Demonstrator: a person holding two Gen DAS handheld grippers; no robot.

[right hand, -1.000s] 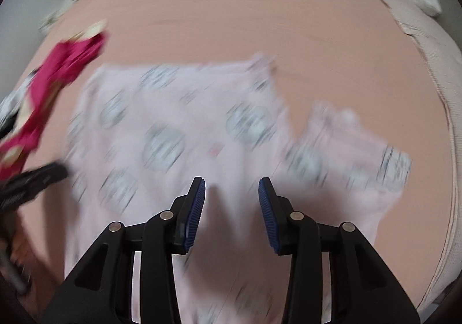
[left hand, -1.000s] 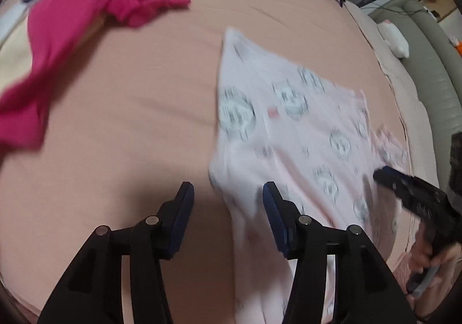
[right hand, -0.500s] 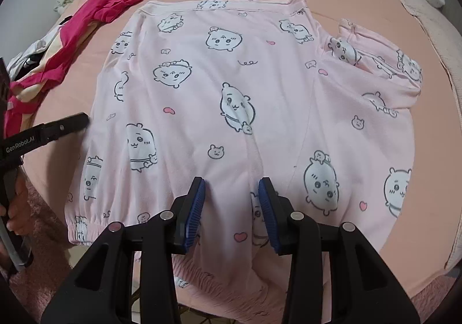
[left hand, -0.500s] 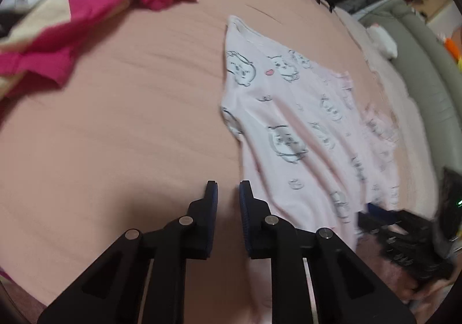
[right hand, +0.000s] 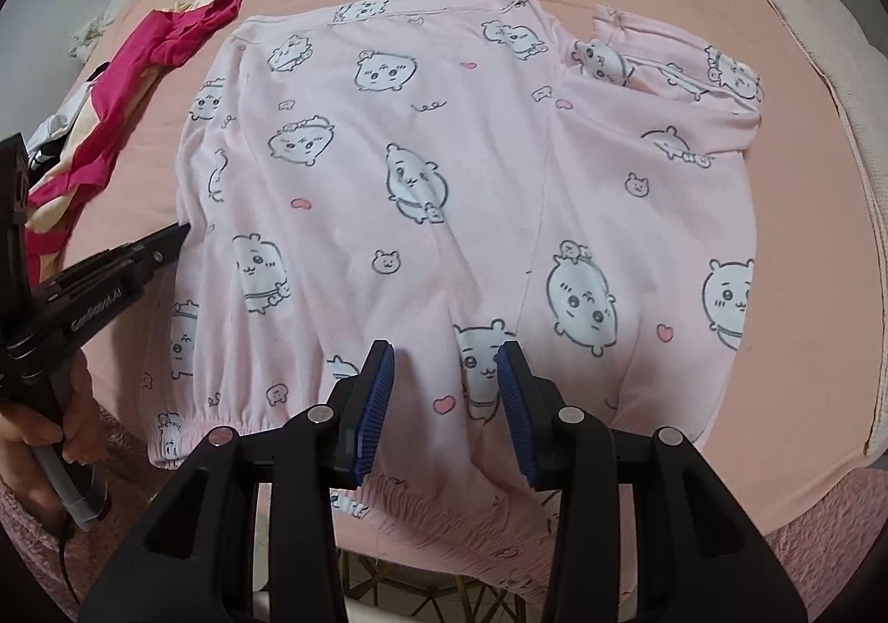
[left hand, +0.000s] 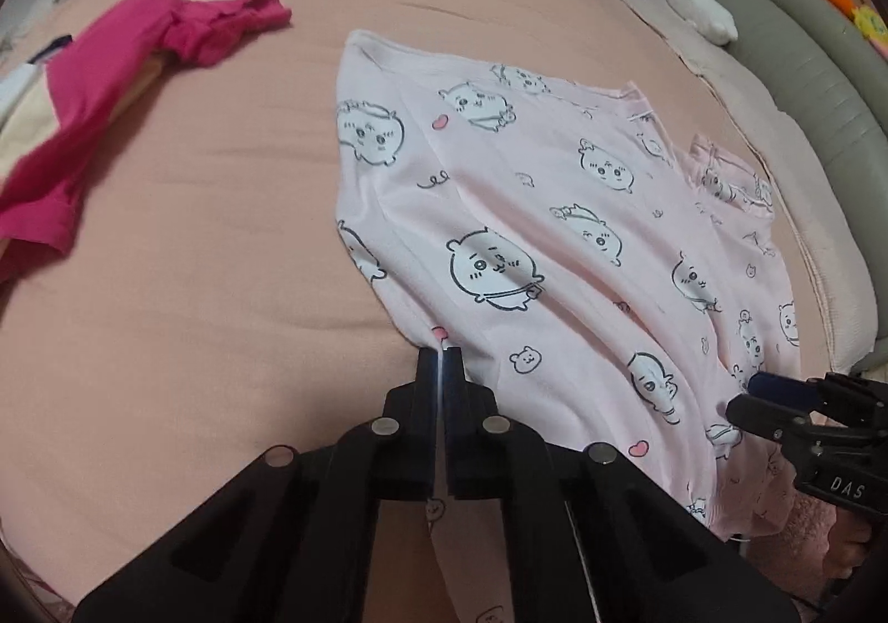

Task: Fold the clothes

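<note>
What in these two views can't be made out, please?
- Left wrist view: whether the left gripper actually pinches the pink garment; the shut fingers cover the contact.
- Right wrist view: the garment's near hem, behind the right gripper.
- Both views: what lies under the magenta garment; it covers it.

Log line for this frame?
phase: grasp | left: shut on shirt edge | right: open over hem | bed
</note>
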